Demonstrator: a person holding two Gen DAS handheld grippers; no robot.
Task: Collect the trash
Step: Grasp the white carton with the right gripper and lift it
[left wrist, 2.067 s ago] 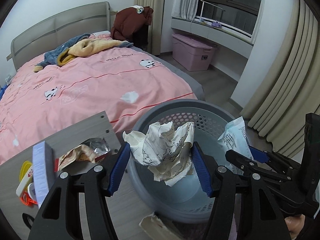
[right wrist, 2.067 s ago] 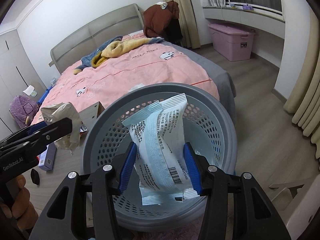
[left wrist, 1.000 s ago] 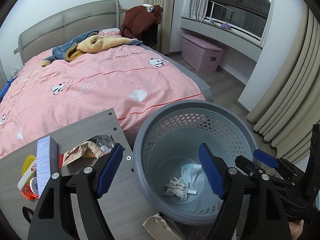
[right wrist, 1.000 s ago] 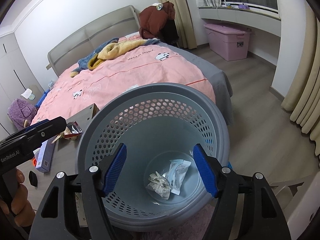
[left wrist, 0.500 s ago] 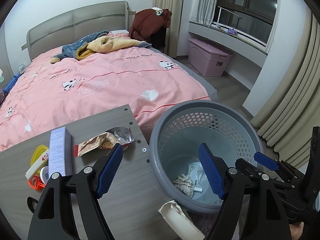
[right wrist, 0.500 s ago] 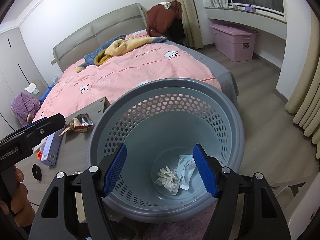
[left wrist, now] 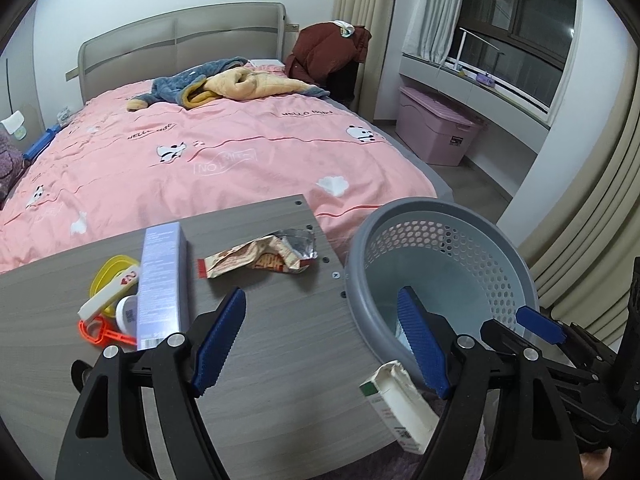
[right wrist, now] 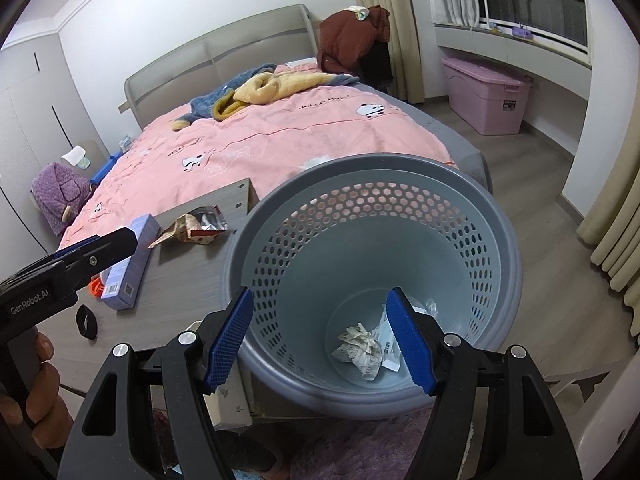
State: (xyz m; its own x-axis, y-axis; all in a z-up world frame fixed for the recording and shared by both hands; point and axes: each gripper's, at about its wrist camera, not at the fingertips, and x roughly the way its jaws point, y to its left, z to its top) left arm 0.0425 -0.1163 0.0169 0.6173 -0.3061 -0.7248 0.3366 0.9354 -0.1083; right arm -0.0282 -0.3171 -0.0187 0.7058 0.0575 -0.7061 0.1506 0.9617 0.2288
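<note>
on the bench (left wrist: 280, 360), ahead of the wide-spread, empty left gripper (left wrist: 320, 336), an opened snack wrapper (left wrist: 260, 258) is seen; crumpled paper (right wrist: 360, 350) lies in the grey basket (right wrist: 500, 240) under the wide, empty right gripper (right wrist: 320, 336).

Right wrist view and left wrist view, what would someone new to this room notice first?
Probably the grey perforated basket beside the wooden table, with crumpled paper and a plastic wrapper at its bottom. Behind it spreads the pink bed. On the table lies a torn snack wrapper next to a lilac box, and both the left gripper and right gripper are open and empty.
</note>
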